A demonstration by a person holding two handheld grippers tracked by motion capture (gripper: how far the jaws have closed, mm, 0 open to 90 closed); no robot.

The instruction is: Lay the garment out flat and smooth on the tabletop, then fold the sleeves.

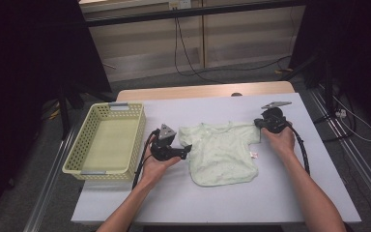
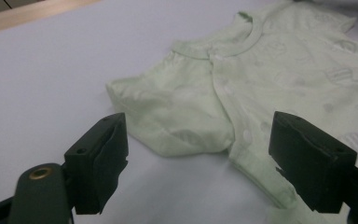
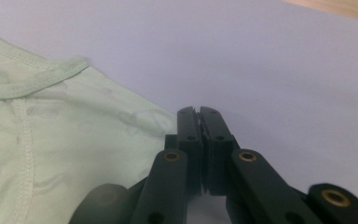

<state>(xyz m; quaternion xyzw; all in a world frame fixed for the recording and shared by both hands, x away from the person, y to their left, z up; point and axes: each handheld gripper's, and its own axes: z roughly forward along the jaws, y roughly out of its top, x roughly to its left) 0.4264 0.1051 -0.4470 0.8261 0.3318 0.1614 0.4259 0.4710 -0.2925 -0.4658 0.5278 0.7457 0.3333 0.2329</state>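
**Desk:** What is hard to make out here?

**Photographer:** The right gripper [image 1: 262, 126] sits at the sleeve of the small pale-green cotton baby shirt [image 1: 221, 152]. In the right gripper view its black jaws stand pressed together at the sleeve's edge, but whether any cloth is caught between them cannot be told. A blurred dark shape blocks that view's lower left corner.

**Desk:** And the left?

**Photographer:** The left gripper [image 1: 187, 149] has its jaws wide apart, holding nothing, just beside the shirt's other sleeve; in the left gripper view the sleeve lies between and beyond them, untouched.

**Desk:** Room to move?

**Photographer:** The shirt lies flat, front up, mid-table on the pale lavender tabletop [image 1: 222, 203], with bare surface toward the person and beyond the collar. A yellow perforated plastic basket [image 1: 75, 154] stands at the left edge, well apart from the shirt.

**Desk:** The setting?

**Photographer:** A wooden strip edges the table's far side; black cables trail over grey carpet before pale wall panels.
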